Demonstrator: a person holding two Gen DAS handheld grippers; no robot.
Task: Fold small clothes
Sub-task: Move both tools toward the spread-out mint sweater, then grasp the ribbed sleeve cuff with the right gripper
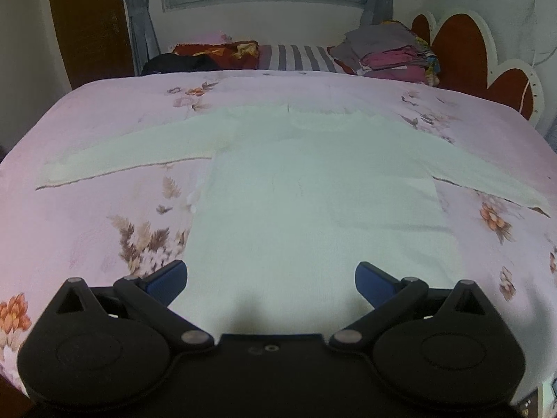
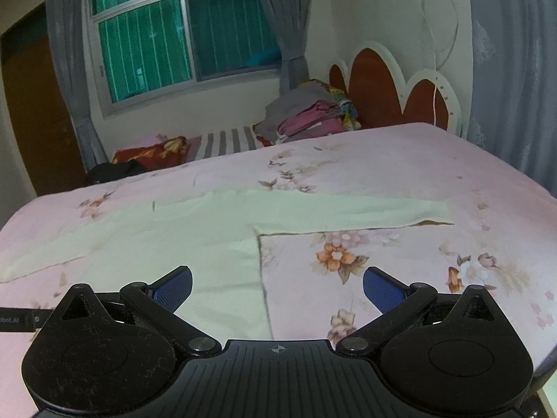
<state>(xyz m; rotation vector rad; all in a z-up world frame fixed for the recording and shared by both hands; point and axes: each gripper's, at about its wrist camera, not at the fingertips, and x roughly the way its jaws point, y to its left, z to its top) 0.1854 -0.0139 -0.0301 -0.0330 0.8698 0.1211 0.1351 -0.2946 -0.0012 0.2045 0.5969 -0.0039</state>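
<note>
One pale long-sleeved top (image 1: 313, 191) lay flat on floral bedspread (image 1: 104, 216), sleeves spread toward both bed edges (bare cover alongside), left gripper (image 1: 271, 284) jaws apart over hem, right gripper (image 2: 277, 287) jaws apart over side edge.

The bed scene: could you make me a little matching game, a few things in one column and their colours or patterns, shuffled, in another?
Things:
1. long-sleeved top
2. bedsheet
3. headboard
4. pillow

Colours:
A. grey and white stripes
B. pale cream
C. pink with flowers
D. red-brown with a white edge

Pairs: 1-B, 2-C, 3-D, 4-A
</note>
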